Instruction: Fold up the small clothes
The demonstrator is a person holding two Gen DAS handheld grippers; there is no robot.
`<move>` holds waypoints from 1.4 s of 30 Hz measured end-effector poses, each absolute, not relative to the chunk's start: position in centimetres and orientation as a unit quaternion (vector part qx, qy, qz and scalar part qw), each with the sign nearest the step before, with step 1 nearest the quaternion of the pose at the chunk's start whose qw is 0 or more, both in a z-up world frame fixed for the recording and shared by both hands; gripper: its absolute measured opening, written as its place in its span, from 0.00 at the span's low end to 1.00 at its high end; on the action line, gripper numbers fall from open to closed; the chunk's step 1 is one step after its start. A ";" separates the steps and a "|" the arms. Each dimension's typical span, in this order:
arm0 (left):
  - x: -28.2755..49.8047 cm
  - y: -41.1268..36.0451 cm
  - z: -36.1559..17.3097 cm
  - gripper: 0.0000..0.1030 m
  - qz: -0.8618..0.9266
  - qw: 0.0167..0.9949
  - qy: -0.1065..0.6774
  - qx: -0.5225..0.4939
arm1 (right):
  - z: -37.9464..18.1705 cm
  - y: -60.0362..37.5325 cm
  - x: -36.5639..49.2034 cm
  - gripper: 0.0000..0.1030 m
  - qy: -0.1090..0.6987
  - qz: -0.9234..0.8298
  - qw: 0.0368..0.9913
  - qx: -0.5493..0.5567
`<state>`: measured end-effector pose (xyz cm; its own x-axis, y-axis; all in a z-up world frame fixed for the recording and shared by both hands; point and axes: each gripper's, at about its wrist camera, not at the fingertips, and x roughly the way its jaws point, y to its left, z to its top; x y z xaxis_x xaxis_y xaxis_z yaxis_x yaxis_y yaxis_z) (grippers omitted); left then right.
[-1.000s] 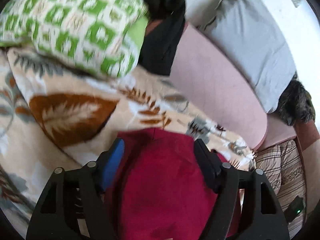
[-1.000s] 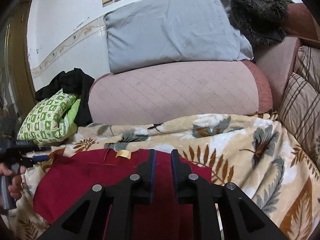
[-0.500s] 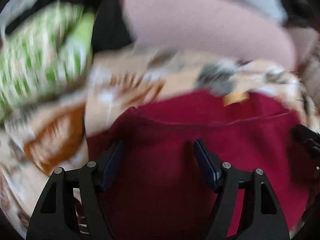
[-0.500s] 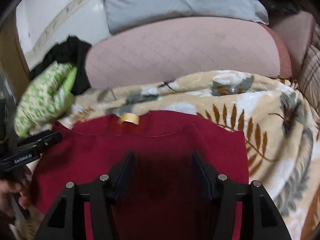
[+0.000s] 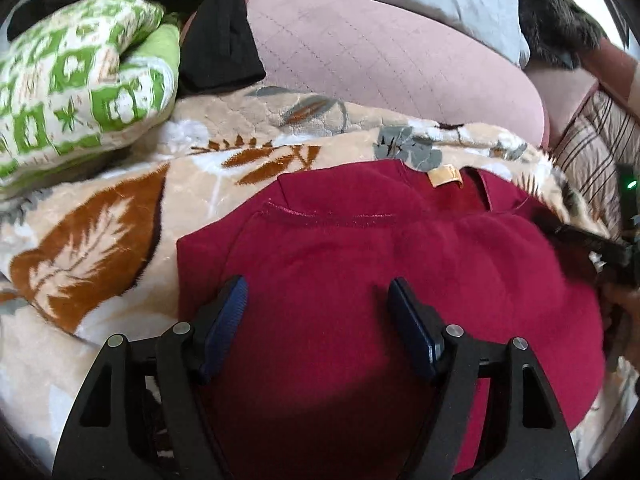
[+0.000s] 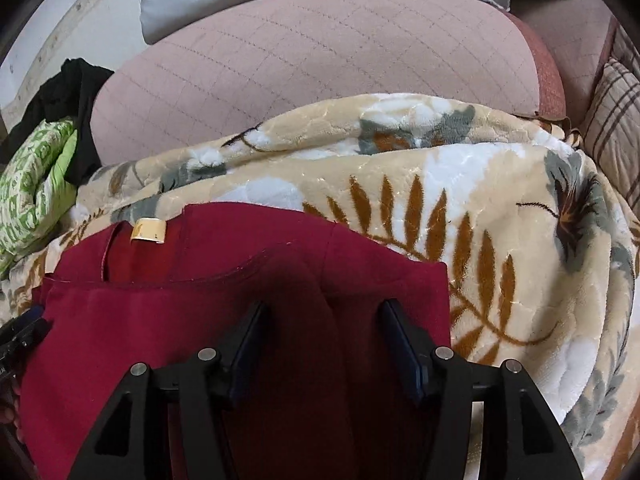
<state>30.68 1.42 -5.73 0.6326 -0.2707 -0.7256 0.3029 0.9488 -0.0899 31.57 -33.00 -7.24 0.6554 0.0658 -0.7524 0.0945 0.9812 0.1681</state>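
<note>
Closest to me on both cams, each gripper has its fingers spread wide with nothing between them, just hovering over the red top (image 5: 380,280). Left gripper (image 5: 316,312) sits over its left half, right gripper (image 6: 324,328) over the right half, near the right edge. The top lies flat-ish on the blanket (image 5: 100,232) covering the sofa, neckline and tan tag (image 5: 444,176) pointing away from me, and it looks like one fold is already laid over.

What I'd worry about: the fabric is thick and fleecy, so if I pinch only the top layer the fold underneath will drag open. The blanket is plush too, so the fingers could easily snag it along with the hem and pull the whole lot out of shape. And the two grippers are close enough to bump.

Behind that there's a green pillow (image 5: 76,76), black clothes (image 5: 216,40) and the pink backrest (image 6: 312,80).

Hard to see: the near hem is hidden under the gripper bodies on both cams, so I can't tell how neat that edge is. I can't say whether the fingertips touch the cloth either.
</note>
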 end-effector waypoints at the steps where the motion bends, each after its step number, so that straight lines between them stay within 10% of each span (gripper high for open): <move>1: 30.4 1.3 -5.4 0.71 -0.154 0.906 0.394 0.026 | -6.9 -33.2 31.1 0.53 0.407 -0.004 0.908 0.103; 10: 22.5 3.4 1.8 0.71 -0.145 0.927 0.340 -0.069 | -0.4 -29.5 19.3 0.52 0.337 0.036 0.940 0.041; 18: 15.1 9.1 -3.9 0.71 -0.011 0.860 0.413 -0.298 | -2.2 -30.7 13.6 0.53 0.397 0.080 0.907 0.120; 23: 13.2 7.8 -5.7 0.71 -0.027 0.866 0.425 -0.263 | -7.4 -33.2 10.7 0.53 0.484 0.097 0.802 0.336; 42: 14.5 6.6 -7.0 0.72 -0.094 0.847 0.429 -0.298 | -6.9 -29.3 10.7 0.72 0.481 0.038 0.843 0.239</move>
